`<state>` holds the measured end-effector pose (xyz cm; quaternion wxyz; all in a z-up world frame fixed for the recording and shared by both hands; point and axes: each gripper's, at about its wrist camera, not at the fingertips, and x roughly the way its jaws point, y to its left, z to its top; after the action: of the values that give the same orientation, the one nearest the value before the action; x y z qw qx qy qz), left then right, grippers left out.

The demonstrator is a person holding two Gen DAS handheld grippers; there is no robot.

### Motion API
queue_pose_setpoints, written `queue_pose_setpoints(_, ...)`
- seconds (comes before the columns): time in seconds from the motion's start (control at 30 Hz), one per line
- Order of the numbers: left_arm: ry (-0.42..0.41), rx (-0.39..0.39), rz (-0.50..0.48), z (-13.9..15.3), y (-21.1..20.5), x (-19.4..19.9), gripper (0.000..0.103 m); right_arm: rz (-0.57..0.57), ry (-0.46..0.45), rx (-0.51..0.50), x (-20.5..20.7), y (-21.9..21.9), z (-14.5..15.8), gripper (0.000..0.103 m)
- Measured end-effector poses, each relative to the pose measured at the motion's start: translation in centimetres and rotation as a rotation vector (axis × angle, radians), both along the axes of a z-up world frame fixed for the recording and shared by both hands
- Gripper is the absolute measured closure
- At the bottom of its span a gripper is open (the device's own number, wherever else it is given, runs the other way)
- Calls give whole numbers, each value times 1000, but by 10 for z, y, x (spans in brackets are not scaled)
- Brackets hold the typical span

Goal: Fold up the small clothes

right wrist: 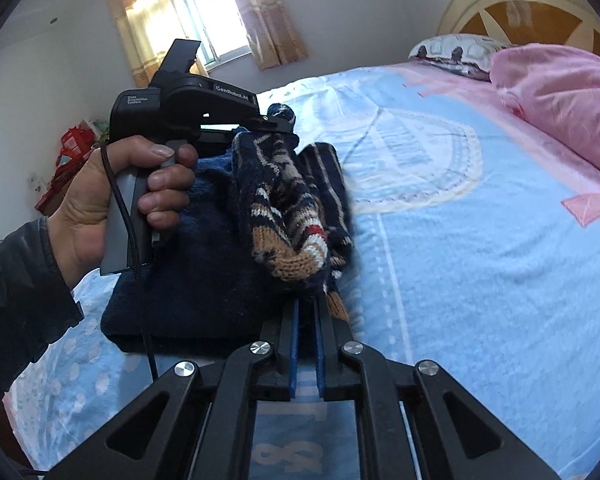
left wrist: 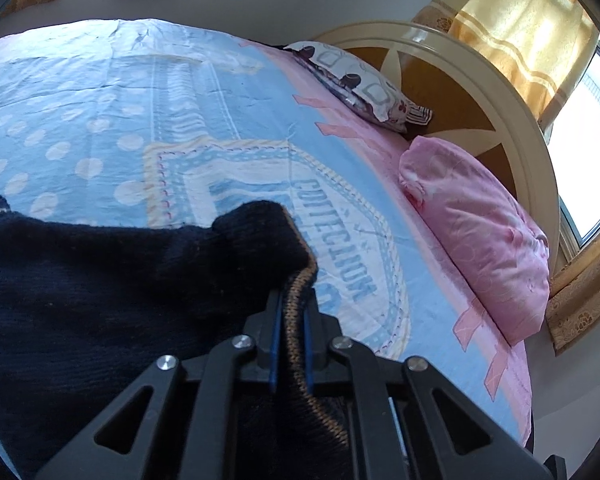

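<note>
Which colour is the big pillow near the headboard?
Pink; the pillow shows best in the left wrist view.

A bed (left wrist: 220,92) is covered by a blue dotted sheet with pink borders. Two pillows — one pink (left wrist: 484,232), one patterned (left wrist: 360,80) — are propped against a cream headboard (left wrist: 480,80). Daylight is admitted through windows (right wrist: 208,12) hung with golden curtains (left wrist: 516,28) — the walls (right wrist: 360,4) are painted white.

A small navy knitted sweater (right wrist: 204,264) with tan, white and red patterned bands lies bunched on the bed, folded over itself. Its plain navy side faces up at nine o'clock; the patterned, tan-ribbed hem (left wrist: 296,312) rises at the near edge, six o'clock.
</note>
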<state>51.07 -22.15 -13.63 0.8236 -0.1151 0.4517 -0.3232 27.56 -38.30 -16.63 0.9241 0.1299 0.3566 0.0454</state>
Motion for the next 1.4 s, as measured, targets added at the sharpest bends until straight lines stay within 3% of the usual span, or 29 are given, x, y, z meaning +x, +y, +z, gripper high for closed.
queue_pose_setpoints(0.27, -41, 58, -35, -3, -20, -6, 90, -13, 45, 36, -2, -6, -9, 98)
queue_pose_setpoints(0.43, -143, 126, -95, 15, -33, -33, 66, -59, 68, 71, 0, -24, -15, 97)
queue_pose_setpoints(0.5, -218, 172, -106, 25, -30, -51, 37, -84, 83, 118, 3, -37, -19, 97)
queue_pose_setpoints(0.57, -301, 206, -102, 31, -14, -73, 28, -113, 80, 153, 2, -47, -20, 97)
queue_pose_setpoints(0.7, -386, 340, -57, 27, 25, -106, 23, -137, 2, 165, -4, -56, -5, 96)
queue_pose_setpoints(0.73, -396, 350, -34, 23, 42, -113, 23, -125, -19, 161, -4, -55, 1, 94)
queue_pose_setpoints(0.77, -399, 352, -22, 20, 52, -119, 20, -99, -48, 157, -1, -51, 10, 83)
queue_pose_setpoints(0.8, -400, 361, -4, 15, 63, -124, 17, -77, -62, 158, 1, -49, 16, 63)
queue_pose_setpoints(0.83, -397, 366, 12, 10, 72, -129, 15, -51, -80, 160, 6, -45, 23, 54)
queue_pose_setpoints(0.87, -385, 360, 24, 5, 81, -132, 14, -30, -102, 161, 11, -40, 31, 48)
queue_pose_setpoints(0.93, -328, 321, 46, -9, 93, -134, 12, 22, -121, 137, 29, -27, 47, 48)
queue_pose_setpoints(0.97, -309, 310, 59, -16, 97, -133, 10, 44, -102, 115, 43, -18, 52, 49)
queue_pose_setpoints(1.07, -291, 292, 93, -27, 100, -136, 8, 83, -15, 120, 93, -1, 51, 72)
queue_pose_setpoints(1.13, -282, 259, 98, -32, 100, -137, 5, 67, 57, 117, 123, 2, 40, 77)
queue_pose_setpoints(1.17, -276, 251, 99, -33, 101, -137, 5, 44, 84, 94, 135, 2, 33, 91)
queue_pose_setpoints(1.2, -268, 244, 100, -34, 102, -137, 5, 12, 121, 54, 144, 1, 25, 96)
queue_pose_setpoints(1.33, -228, 171, 96, -38, 111, -135, 4, -81, 211, 75, 135, -19, -1, 99)
queue_pose_setpoints(1.4, -192, 148, 92, -42, 113, -131, 4, -115, 224, 9, 127, -23, -10, 101)
